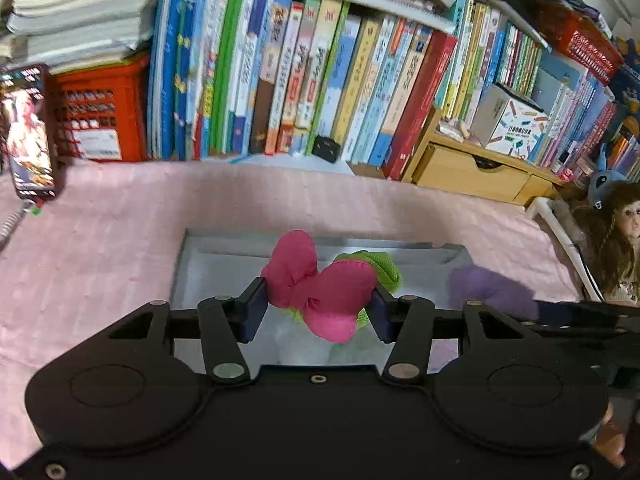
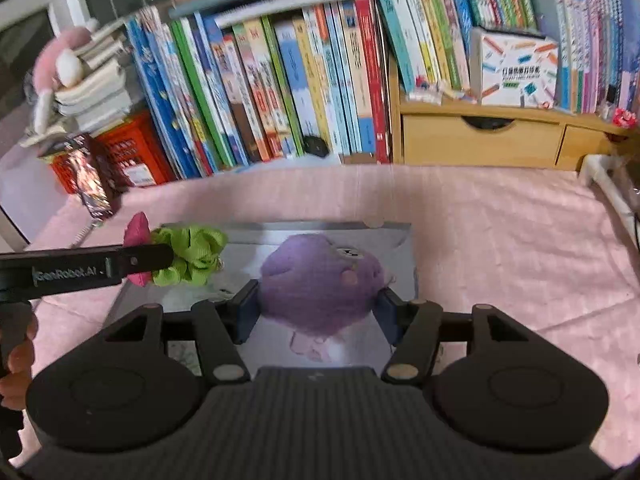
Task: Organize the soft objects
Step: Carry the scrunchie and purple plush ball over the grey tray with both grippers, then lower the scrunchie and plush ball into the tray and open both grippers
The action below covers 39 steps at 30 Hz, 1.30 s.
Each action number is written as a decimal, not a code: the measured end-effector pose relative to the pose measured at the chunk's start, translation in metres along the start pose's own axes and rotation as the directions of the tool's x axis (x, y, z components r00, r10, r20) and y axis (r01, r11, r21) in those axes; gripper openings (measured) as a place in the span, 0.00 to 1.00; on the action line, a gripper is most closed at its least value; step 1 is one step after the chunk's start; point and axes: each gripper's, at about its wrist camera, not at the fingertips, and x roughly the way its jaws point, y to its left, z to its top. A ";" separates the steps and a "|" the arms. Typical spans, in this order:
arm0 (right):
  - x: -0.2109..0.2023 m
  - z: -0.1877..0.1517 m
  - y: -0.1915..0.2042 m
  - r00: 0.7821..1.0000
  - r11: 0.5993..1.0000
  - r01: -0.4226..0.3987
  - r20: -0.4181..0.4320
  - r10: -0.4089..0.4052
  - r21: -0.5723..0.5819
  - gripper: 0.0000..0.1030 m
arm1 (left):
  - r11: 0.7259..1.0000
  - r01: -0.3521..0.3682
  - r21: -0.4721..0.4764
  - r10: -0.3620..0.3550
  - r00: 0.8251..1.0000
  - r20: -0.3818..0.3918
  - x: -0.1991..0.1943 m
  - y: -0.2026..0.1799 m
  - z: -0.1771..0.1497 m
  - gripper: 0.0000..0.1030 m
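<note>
**Both toys carried over the grey box, release comes next**

Pink cloth covers the counter [image 2: 500, 232], with a packed row of books [image 1: 304, 80] and a wooden drawer unit [image 2: 480, 140] along the far side. You have an open grey box [image 1: 400, 250] lying on the cloth just ahead of both tools.

Your left hand-held gripper [image 1: 318, 304] is clamped on a pink and green soft toy [image 1: 320, 280], its pads pressed into the fabric from both sides. Your right hand-held gripper [image 2: 318, 308] is closed on a purple plush [image 2: 320, 276] in the same way. Both toys hang above the box, so I judge you are at the placing step, with the carry nearly over.

What the next move calls for, as I read it: bring each toy low inside the walls before you spread the jaws, and keep the two tools apart, since they sit close side by side. Soft fabric may cling to a pad, so back away gently.

From the right wrist you see the left tool side-on at the box's far left corner, with the green ruffle bunched beside its finger; the left wrist shows that toy head-on instead. From the left wrist the purple plush is only a blur at the right, but a doll [image 1: 612, 240] shows at the far right edge, which the other view does not give.
</note>
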 end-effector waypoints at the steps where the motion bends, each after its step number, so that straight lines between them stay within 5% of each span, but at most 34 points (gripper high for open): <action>1: 0.007 0.001 0.000 1.000 1.000 0.006 -0.018 -0.006 0.008 0.61 | 1.000 -0.002 -0.002 0.002 1.000 -0.012 0.006 0.000 0.001 0.49; 10: 0.041 0.000 -0.006 0.992 0.999 0.026 -0.126 -0.020 0.040 0.61 | 1.000 -0.029 -0.001 0.029 0.995 -0.098 0.030 0.001 -0.003 0.49; 39: 0.060 0.006 -0.001 0.969 0.996 0.006 -0.247 0.018 0.093 0.61 | 0.998 -0.012 -0.059 -0.002 0.969 -0.245 0.030 0.018 -0.011 0.46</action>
